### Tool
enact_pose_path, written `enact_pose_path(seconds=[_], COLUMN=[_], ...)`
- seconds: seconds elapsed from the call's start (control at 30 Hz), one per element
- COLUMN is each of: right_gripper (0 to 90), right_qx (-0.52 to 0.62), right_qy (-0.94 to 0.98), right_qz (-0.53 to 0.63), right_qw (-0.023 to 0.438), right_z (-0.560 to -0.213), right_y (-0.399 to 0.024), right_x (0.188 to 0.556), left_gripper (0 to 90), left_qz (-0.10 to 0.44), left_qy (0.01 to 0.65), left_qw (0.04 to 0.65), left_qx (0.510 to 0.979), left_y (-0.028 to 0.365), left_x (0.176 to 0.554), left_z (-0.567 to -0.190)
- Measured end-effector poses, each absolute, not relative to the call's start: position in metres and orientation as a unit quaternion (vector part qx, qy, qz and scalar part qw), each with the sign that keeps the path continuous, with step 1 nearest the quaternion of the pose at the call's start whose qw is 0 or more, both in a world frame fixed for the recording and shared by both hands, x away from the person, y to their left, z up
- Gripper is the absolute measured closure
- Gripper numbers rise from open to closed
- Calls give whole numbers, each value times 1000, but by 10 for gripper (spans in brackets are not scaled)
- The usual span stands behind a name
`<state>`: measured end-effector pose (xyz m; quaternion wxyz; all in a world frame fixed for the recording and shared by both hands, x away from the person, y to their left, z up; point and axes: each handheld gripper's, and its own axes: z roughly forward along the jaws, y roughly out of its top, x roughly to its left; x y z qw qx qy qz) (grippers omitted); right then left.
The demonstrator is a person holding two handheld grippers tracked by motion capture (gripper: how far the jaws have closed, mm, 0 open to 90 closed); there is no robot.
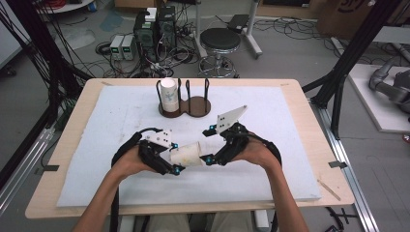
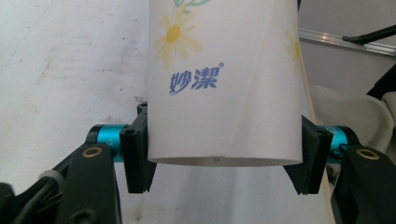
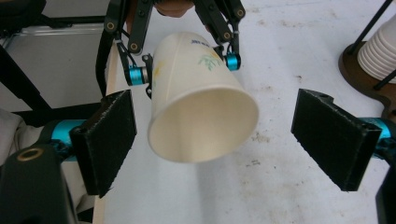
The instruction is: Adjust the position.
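One paper cup [image 1: 187, 154] held, one cup stack [image 1: 169, 95] in the holder [image 1: 196, 106]

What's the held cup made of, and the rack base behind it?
Cup: looks like thin matte paper, judging by the side seam, printed daisy and rolled rim. Rack base: probably dark-stained wood with a smooth low sheen, with thin black uprights, likely metal.
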<state>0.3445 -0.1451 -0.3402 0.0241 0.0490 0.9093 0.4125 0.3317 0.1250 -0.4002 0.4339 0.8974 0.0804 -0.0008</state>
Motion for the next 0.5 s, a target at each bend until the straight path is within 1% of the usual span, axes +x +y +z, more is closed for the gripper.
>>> enact_pose_path(seconds=[0.2,0.5], right_gripper=[146,155], right_qx=[57,69], right_qy=[905,877], right_qz=[422,475], right_qw=[21,16], right_z=[-346,-357], right_y=[-151,-162], right_x=[345,347], left_gripper=[365,365], left_qz=[4,-5], left_qy=[80,77], left_qw=[460,565], left_qx=[884,822], left_y=[131,138], left_x=[333,335], left_z=[-400,-391])
